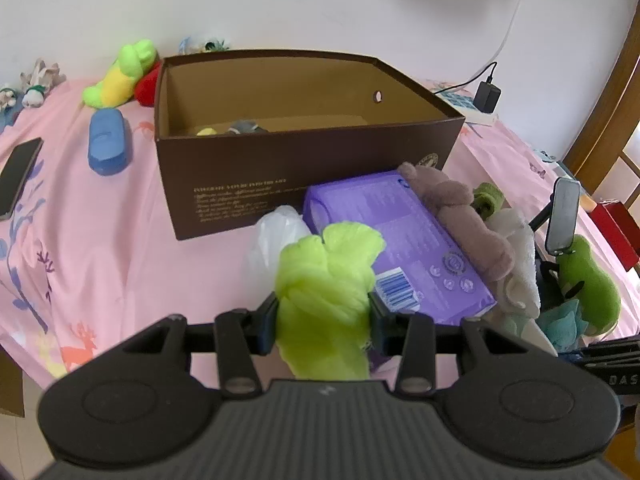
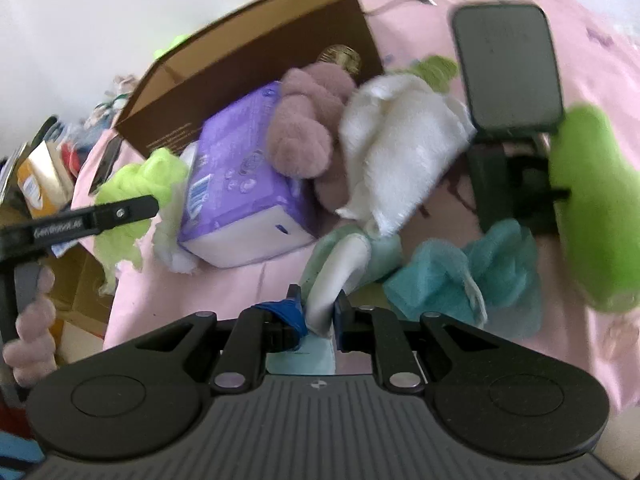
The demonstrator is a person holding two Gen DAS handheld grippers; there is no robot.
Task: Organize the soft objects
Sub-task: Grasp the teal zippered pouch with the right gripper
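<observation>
The left hand-held gripper (image 1: pixel 323 316) clamps a lime cloth (image 1: pixel 326 280); the right hand-held gripper (image 2: pixel 318 312) pinches a pale plush (image 2: pixel 340 264). Both likely go into the brown box (image 1: pixel 304 176) next.

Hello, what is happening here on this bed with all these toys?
A person is sorting soft toys with two hand-held grippers. The left gripper is shut on a lime plush, in front of the brown box. The right gripper is shut on a pale mint toy from the pile beside the purple pack. The box already holds a few small items.
</observation>
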